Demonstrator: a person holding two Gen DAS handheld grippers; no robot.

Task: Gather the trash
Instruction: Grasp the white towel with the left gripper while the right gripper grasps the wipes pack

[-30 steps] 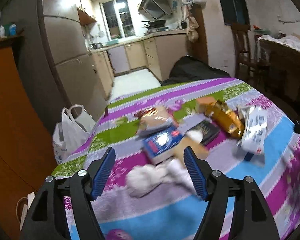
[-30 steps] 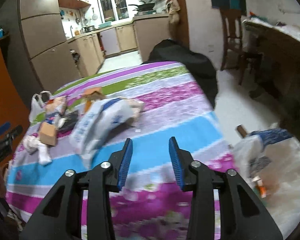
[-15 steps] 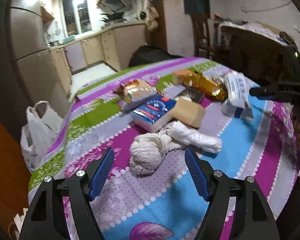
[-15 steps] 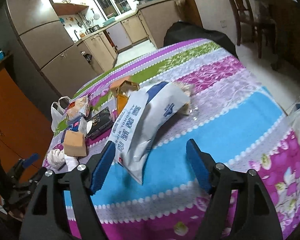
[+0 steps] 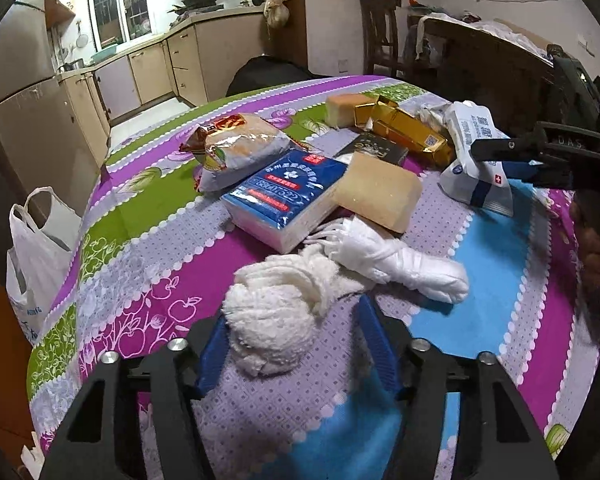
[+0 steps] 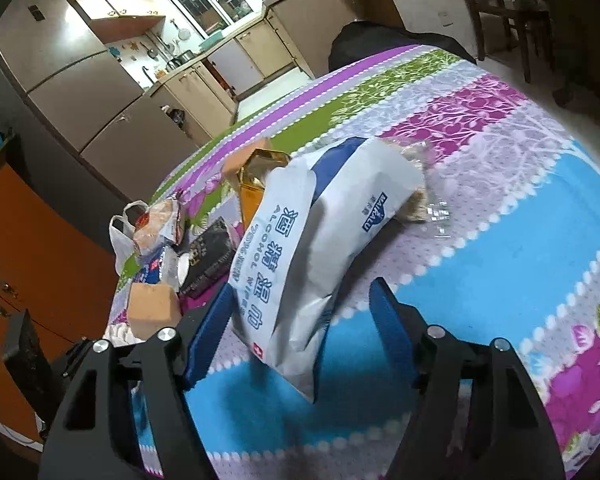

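Left gripper [image 5: 296, 350], fingers spread, straddles a fluffy white yarn ball [image 5: 276, 312]; right gripper [image 6: 300, 330], fingers spread, flanks a crinkled white plastic wipes pack [image 6: 320, 240].

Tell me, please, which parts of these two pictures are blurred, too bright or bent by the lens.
Left wrist view: sharp; the window is overexposed, walls bow at the edges. Right wrist view: the wipes pack looks slightly motion-blurred, the scene is tilted, and the tablecloth curves.
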